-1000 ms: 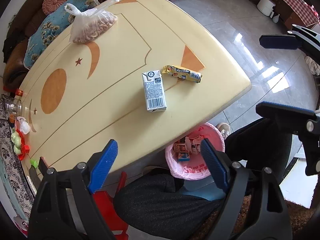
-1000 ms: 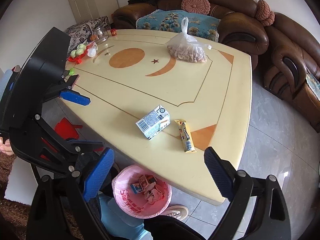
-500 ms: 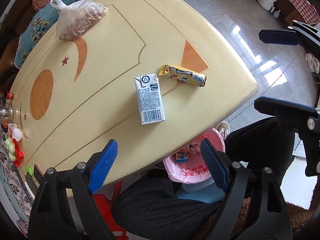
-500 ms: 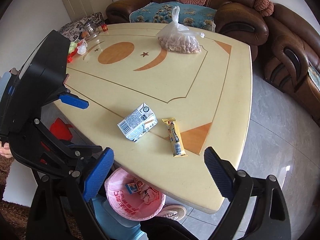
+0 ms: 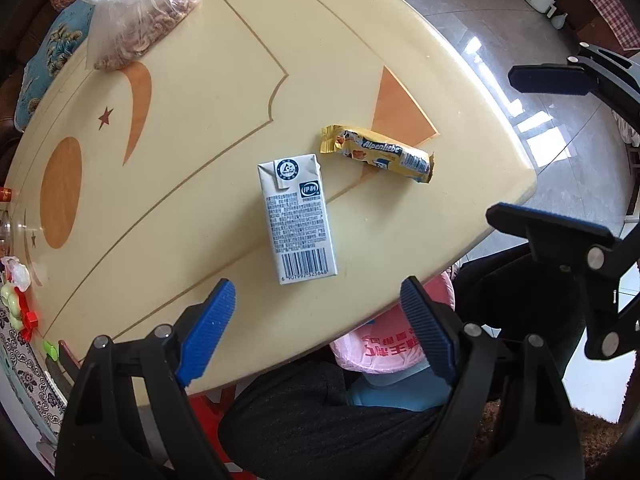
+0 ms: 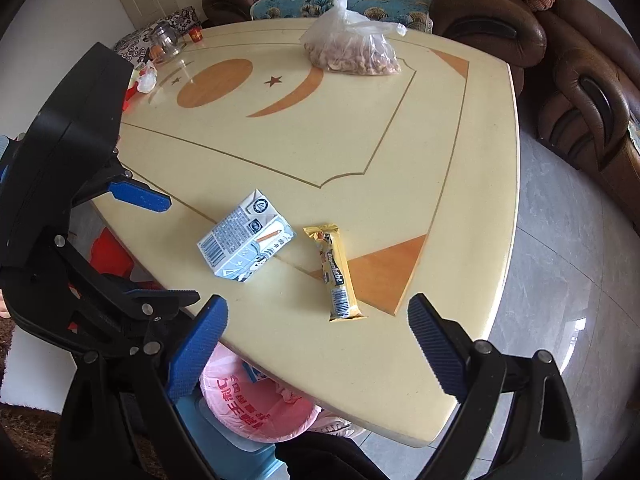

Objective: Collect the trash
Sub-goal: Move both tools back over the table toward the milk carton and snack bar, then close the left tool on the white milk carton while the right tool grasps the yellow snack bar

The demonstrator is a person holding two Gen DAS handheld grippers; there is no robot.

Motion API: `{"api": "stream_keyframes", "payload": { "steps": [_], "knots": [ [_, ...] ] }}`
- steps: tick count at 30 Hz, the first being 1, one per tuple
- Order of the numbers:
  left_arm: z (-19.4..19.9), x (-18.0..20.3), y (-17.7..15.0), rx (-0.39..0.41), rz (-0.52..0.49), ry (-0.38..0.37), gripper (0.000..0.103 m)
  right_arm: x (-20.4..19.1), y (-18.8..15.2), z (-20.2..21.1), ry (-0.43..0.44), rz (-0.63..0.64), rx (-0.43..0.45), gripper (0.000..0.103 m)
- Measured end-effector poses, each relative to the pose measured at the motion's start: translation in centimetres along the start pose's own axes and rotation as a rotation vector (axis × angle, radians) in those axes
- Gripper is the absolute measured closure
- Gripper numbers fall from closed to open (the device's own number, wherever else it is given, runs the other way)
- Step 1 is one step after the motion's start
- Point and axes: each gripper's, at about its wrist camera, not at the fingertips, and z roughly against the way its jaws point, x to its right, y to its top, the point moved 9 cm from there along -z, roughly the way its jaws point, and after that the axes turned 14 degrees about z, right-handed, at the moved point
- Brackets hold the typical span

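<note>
Both grippers, left (image 5: 316, 320) & right (image 6: 318, 340), jaws spread wide, nothing between. Cream table (image 6: 340, 152) w/ orange moon inlay, brown sofa (image 6: 500, 28) behind, grey tile floor. Milk carton (image 5: 297, 218) flat near table edge, top end facing away; candy wrapper (image 5: 378, 154) just beside, lengthwise toward the corner.

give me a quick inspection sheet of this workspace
surface: cream table with orange inlays
job's things: milk carton lying flat beside candy wrapper, apart; pink-lined bin under the table's near edge, trash inside
clutter: bag of nuts, glass jar at far side
grippers: left gripper open above the carton; right gripper open, empty
cables: nothing seen
surroundings: brown sofa, tiled floor
</note>
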Motion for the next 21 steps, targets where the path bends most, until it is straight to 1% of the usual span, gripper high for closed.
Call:
{"api": "stream_keyframes", "payload": {
  "steps": [8,14,21],
  "knots": [
    [-2.1,-0.2,1.3,-0.036,-0.001,-0.006,0.021,0.8,-0.2,-3.6,0.032,-0.006,-0.045,0.014],
    [-4.2,-0.4,2.0,-0.067,-0.003,0.007,0.020,1.3,-0.6,-6.3,0.055,-0.008,-0.082,0.014],
    [-6.1,-1.0,2.6,-0.101,0.001,-0.006,0.021,2.0,-1.0,-8.9,0.080,-0.015,-0.117,0.014]
  ]
}}
